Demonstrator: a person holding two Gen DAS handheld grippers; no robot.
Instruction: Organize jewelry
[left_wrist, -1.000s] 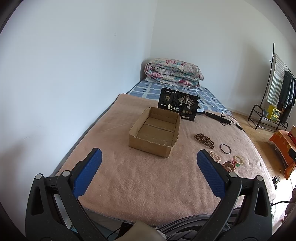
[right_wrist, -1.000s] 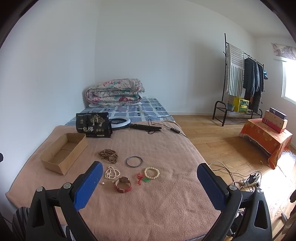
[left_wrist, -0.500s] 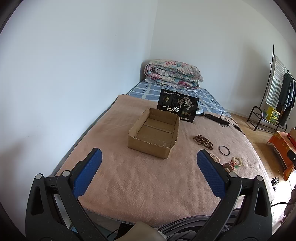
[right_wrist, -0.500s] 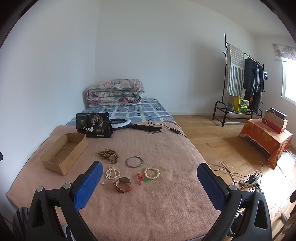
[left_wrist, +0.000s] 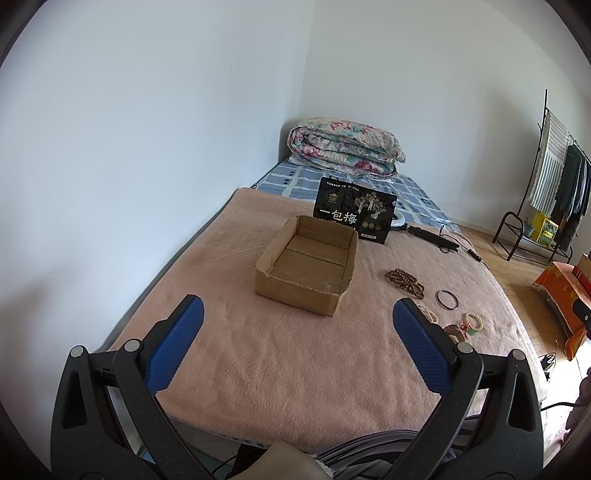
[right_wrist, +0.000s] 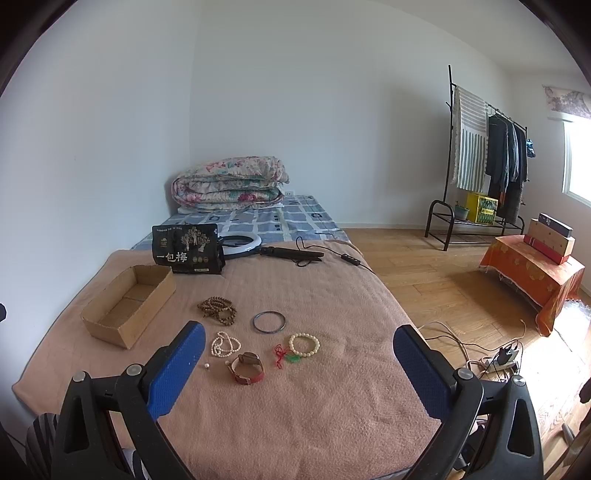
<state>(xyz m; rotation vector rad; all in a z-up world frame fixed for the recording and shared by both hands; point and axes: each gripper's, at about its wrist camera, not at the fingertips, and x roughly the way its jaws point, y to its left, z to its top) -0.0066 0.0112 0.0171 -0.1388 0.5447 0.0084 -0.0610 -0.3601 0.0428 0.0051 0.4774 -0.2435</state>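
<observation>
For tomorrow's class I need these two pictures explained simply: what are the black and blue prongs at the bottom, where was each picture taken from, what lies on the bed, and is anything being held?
No robot here: a person holds a hand tool with a two-fingered claw in each hand. Each tool carries a wide-angle camera looking forward along its fingers, so one picture shows the left claw and the other the right claw. Both are open and hold nothing.

On the pink blanket lie an empty cardboard box, brown wooden beads, a dark bangle, a pearl string, a cream bead bracelet, a watch with a red strap and a red cord with a green charm. Behind stand a black printed box and a folded quilt.
</observation>
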